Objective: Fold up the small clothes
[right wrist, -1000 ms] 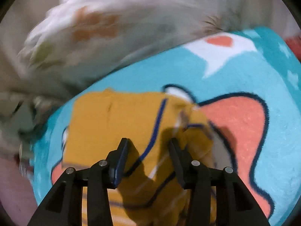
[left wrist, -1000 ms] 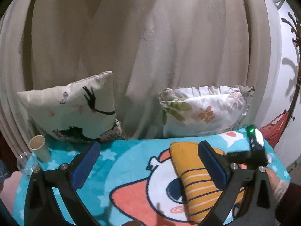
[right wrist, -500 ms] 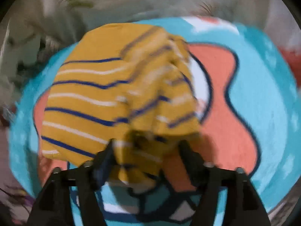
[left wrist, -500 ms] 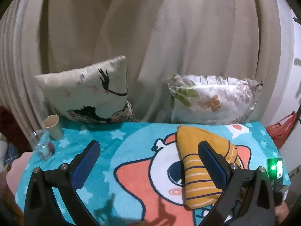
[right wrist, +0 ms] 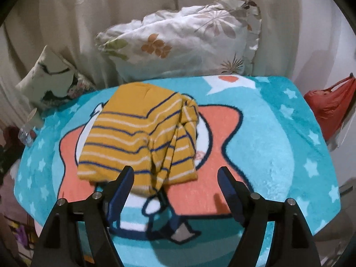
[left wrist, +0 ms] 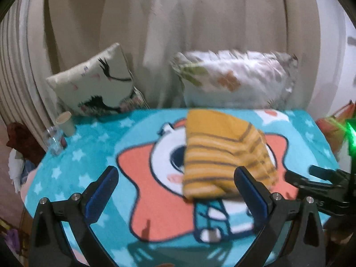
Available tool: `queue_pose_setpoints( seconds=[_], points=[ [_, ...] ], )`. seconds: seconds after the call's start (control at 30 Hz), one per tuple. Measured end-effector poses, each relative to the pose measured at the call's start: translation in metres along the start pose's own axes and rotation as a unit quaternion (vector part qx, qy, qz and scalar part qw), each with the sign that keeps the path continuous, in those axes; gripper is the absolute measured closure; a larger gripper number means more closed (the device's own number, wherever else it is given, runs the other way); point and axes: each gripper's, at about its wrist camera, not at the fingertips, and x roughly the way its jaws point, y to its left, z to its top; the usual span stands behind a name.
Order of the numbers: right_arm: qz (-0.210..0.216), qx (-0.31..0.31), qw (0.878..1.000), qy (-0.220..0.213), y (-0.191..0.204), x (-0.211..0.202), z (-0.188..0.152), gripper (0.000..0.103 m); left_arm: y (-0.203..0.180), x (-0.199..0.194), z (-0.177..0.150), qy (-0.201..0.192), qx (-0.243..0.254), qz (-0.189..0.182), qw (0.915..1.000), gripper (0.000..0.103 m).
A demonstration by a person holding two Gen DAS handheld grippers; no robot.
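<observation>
A small yellow garment with blue and white stripes (right wrist: 142,133) lies folded in a loose bundle on the turquoise cartoon blanket (right wrist: 273,138). The same yellow striped garment (left wrist: 220,155) shows in the left wrist view, right of centre. My right gripper (right wrist: 175,178) hangs just in front of the garment's near edge, its jaws still opening, with nothing between them. My left gripper (left wrist: 175,178) is open and empty above the blanket (left wrist: 89,155), its right finger level with the garment's near edge. The right gripper's body (left wrist: 320,184) enters the left view from the right.
Two pillows lean on the beige curtain at the back: a bird-print one (left wrist: 95,84) and a floral one (right wrist: 178,42). A paper cup (left wrist: 65,123) and a clear glass (left wrist: 53,142) stand at the blanket's far left. A red bag (right wrist: 329,109) hangs beyond the right edge.
The right gripper let go of the yellow garment, opened wide and drew back and up. The left gripper also pulled back, so more of the blanket shows. The garment now lies bundled on the blanket.
</observation>
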Motion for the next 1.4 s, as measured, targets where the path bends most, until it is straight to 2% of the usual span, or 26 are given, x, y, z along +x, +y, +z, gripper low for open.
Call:
queue_pose_setpoints(
  seconds=[0.17,0.37,0.57,0.97,1.4],
  points=[
    [0.012,-0.003,1.0,0.018,-0.001,0.008,-0.017,0.022,-0.012,-0.011,-0.006,-0.002,-0.001,0.009,1.0,0.0],
    [0.018,-0.031,0.999,0.016,0.005,0.007,-0.028,0.021,-0.021,-0.015,-0.009,0.004,-0.002,0.011,0.9999,0.0],
    [0.02,-0.05,0.998,0.014,0.005,0.009,-0.028,0.019,-0.028,-0.013,-0.01,0.012,-0.005,0.005,0.9999,0.0],
    [0.008,-0.037,0.999,0.018,-0.011,0.017,-0.024,0.019,-0.04,0.012,-0.009,0.054,-0.014,-0.032,0.9979,0.0],
    [0.0,-0.044,0.999,0.025,-0.01,0.026,-0.022,0.019,-0.037,0.028,-0.01,0.081,-0.023,-0.038,0.9957,0.0]
  ],
)
